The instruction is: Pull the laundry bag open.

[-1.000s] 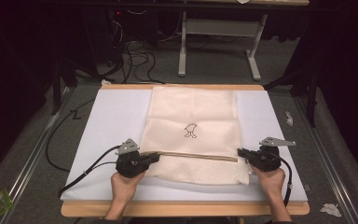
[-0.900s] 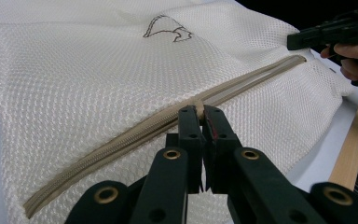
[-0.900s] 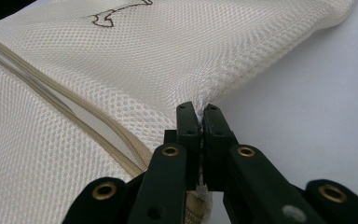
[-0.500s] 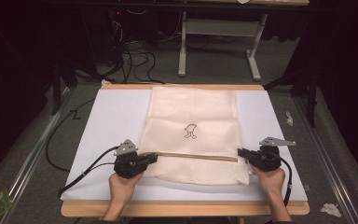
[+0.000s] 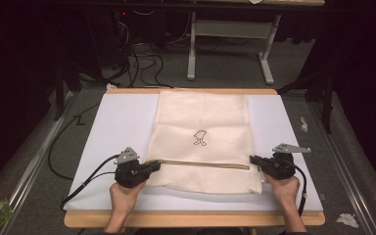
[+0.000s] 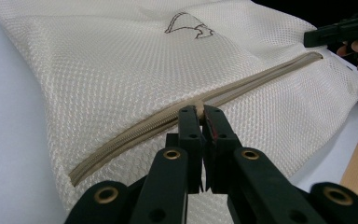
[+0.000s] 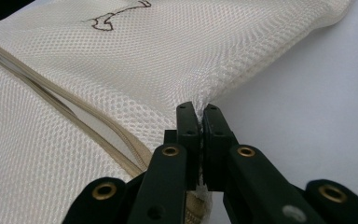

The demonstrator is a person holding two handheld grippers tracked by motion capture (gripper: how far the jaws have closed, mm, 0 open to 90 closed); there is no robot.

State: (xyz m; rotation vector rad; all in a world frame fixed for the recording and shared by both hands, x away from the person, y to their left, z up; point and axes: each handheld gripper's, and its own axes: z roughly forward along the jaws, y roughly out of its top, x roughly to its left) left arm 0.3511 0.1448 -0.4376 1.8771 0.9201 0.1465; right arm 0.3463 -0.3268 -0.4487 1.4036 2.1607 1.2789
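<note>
My left gripper [image 6: 200,122] pinches the zip pull [image 6: 198,111] (near the left end); my right gripper [image 7: 199,117] clamps the mesh bag [image 5: 203,127]'s right edge on the worktop [image 5: 122,122]. Zipper travel barely begun.

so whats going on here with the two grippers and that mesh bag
A person works a cream mesh bag lying flat on a white table mat. The left gripper is shut on the zipper pull partway along the tan zipper. The right gripper is shut on the bag's edge near the zipper's far end, holding the fabric. The zipper looks open behind the left gripper and closed ahead of it.
</note>
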